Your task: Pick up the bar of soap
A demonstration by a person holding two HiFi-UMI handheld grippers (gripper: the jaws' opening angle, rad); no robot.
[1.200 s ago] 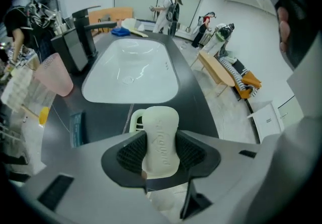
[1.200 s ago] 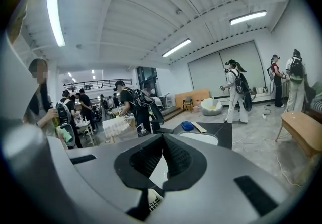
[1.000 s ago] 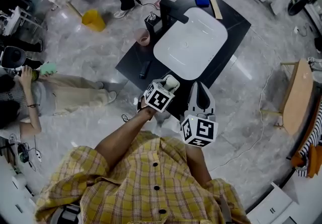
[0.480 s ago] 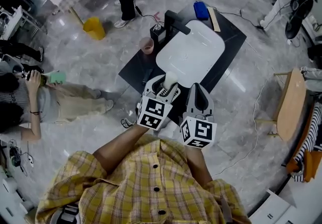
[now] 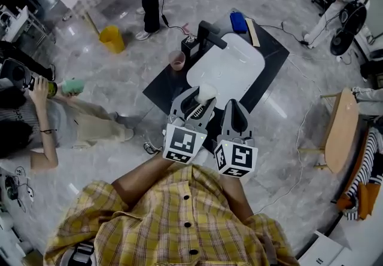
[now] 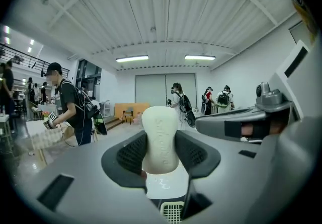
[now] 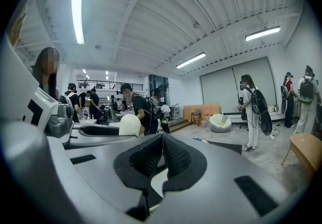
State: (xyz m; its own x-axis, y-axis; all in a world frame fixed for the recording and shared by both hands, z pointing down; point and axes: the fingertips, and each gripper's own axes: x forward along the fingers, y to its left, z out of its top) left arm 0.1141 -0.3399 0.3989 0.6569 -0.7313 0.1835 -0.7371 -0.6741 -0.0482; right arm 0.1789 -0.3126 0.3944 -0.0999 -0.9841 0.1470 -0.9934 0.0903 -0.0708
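Observation:
A pale cream bar of soap (image 6: pixel 160 140) stands upright, pinched between the two dark pads of my left gripper (image 6: pixel 161 150), which is shut on it. In the head view the soap (image 5: pixel 206 92) pokes out of the left gripper (image 5: pixel 197 103), held above the near edge of the white basin (image 5: pixel 230 64). My right gripper (image 5: pixel 236 116) hangs beside it on the right, jaws shut with nothing between them (image 7: pixel 160 161). From the right gripper view the soap (image 7: pixel 129 125) shows at the left.
The white basin sits in a black counter (image 5: pixel 161 82) with a black tap (image 5: pixel 206 31), a pink cup (image 5: pixel 177 59) and a blue object (image 5: pixel 237 20). Several people stand or sit around on the marble floor; a yellow bucket (image 5: pixel 112 37) is at the back left.
My left gripper with the soap has turned and shifted slightly right, toward the right gripper, so the two stand side by side. The right gripper has barely moved.

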